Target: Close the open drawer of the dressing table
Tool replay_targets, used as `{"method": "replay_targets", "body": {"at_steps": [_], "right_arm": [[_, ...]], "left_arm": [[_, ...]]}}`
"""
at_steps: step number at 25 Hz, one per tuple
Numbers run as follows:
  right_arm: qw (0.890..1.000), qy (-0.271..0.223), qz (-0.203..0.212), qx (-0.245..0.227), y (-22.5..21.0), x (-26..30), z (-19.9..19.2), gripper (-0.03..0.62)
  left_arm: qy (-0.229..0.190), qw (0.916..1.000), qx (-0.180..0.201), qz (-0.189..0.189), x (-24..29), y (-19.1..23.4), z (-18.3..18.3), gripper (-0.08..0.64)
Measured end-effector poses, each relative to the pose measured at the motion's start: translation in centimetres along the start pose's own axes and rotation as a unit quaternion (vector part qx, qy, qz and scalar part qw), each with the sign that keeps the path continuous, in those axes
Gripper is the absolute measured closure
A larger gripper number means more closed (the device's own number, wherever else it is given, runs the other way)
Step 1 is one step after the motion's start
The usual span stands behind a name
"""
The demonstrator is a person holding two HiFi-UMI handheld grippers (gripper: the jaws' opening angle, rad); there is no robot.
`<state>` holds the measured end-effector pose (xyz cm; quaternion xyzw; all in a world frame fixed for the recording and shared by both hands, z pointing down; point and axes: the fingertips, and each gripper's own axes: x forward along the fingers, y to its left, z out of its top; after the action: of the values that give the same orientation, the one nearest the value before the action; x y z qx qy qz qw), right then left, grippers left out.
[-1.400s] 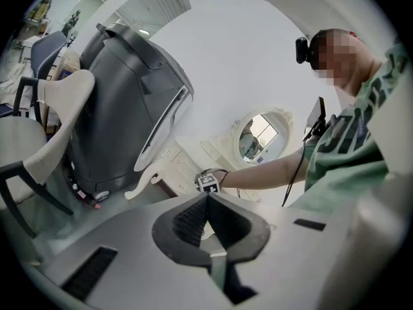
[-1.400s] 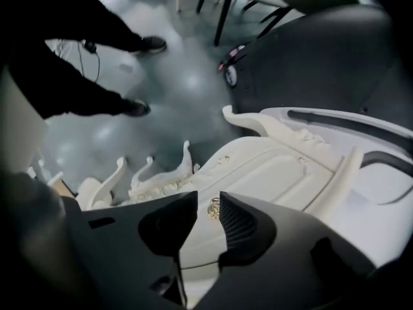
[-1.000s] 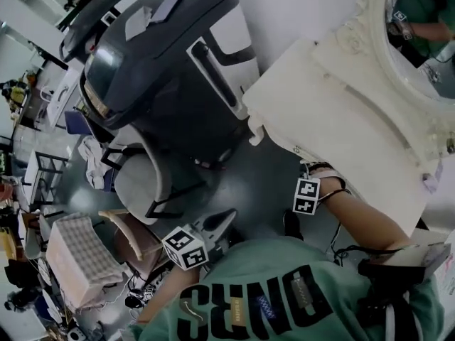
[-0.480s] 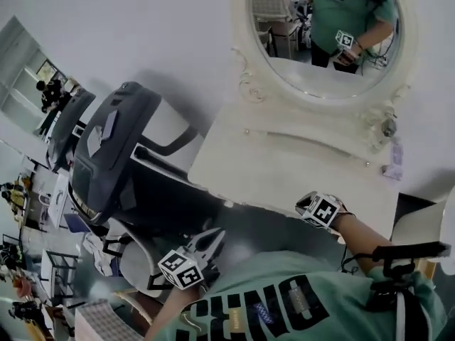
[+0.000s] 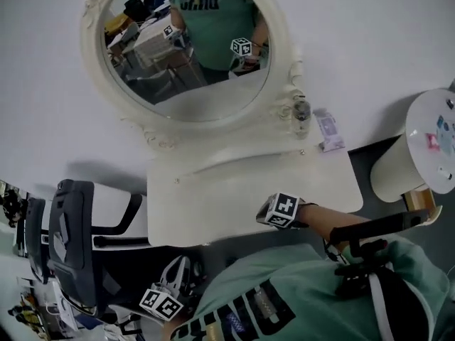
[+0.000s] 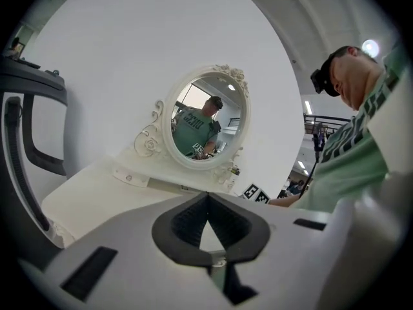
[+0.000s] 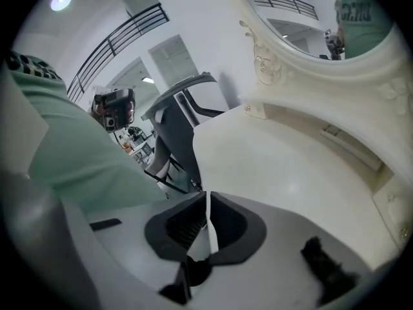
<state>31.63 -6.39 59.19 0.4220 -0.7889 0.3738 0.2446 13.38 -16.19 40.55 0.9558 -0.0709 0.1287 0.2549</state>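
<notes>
Head view looks down on the white desk point(image 5: 213, 204). Its top lies just ahead of the right claw point(image 5: 281, 212) and beyond the left claw point(image 5: 178, 270), which hangs off the front edge beside a dark chair point(image 5: 71, 240). No view shows the open drawer; I judge it sits under the front edge, below the right claw.

The left claw is closed tip to tip and empty. The right claw has just been closing to a hairline slit, with nothing in it.

A push aimed blind could strike the desk edge or skew the drawer.

Only the right gripper view shows the back ledge point(image 7: 342, 144) under the mirror point(image 7: 310, 24). Only the head view shows both claws together.
</notes>
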Motion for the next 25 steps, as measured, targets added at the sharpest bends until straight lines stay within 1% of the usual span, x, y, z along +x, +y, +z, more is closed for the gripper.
{"method": "replay_targets", "body": {"at_steps": [3, 5, 8, 10, 12, 14, 16, 18, 20, 23, 25], "right_arm": [[1.000, -0.005, -0.004, 0.013, -0.6, 1.0, 1.7, 0.563], [1.000, -0.011, -0.010, 0.025, -1.2, 1.7, 2.8, 0.563], [0.997, -0.030, -0.045, 0.060, -3.0, 1.6, 5.2, 0.563], [0.993, -0.050, -0.068, 0.087, -3.7, 1.2, 7.6, 0.563], [0.988, -0.074, -0.086, 0.101, -4.5, 0.6, 10.2, 0.565], [0.982, -0.105, -0.110, 0.115, -5.5, -0.3, 12.9, 0.568], [0.972, -0.144, -0.129, 0.132, -6.0, -1.4, 15.3, 0.573], [0.964, -0.176, -0.146, 0.137, -6.3, -2.8, 17.0, 0.578], [0.955, -0.203, -0.163, 0.140, -6.7, -4.5, 18.0, 0.578], [0.945, -0.241, -0.175, 0.138, -7.4, -7.7, 18.7, 0.578], [0.942, -0.257, -0.174, 0.130, -7.9, -10.1, 18.7, 0.579]], "left_arm": [[0.012, 0.9996, -0.004, -0.024, 1.6, 2.5, 0.5, 0.553], [0.023, 0.9984, -0.003, -0.051, 3.0, 4.4, 1.3, 0.553], [0.039, 0.9950, 0.002, -0.092, 5.4, 7.5, 3.6, 0.553], [0.048, 0.9912, 0.018, -0.122, 6.6, 9.2, 6.1, 0.553], [0.053, 0.9857, 0.043, -0.154, 8.1, 10.5, 8.5, 0.553], [0.053, 0.9810, 0.051, -0.180, 9.5, 12.0, 10.5, 0.554], [0.052, 0.9768, 0.046, -0.203, 10.6, 13.0, 11.8, 0.552], [0.055, 0.9712, 0.051, -0.226, 11.6, 13.1, 12.5, 0.552], [0.056, 0.9666, 0.057, -0.244, 12.7, 12.8, 12.8, 0.554], [0.051, 0.9656, 0.056, -0.249, 14.9, 11.9, 13.0, 0.552], [0.040, 0.9667, 0.063, -0.245, 16.4, 10.5, 13.2, 0.552]]}}
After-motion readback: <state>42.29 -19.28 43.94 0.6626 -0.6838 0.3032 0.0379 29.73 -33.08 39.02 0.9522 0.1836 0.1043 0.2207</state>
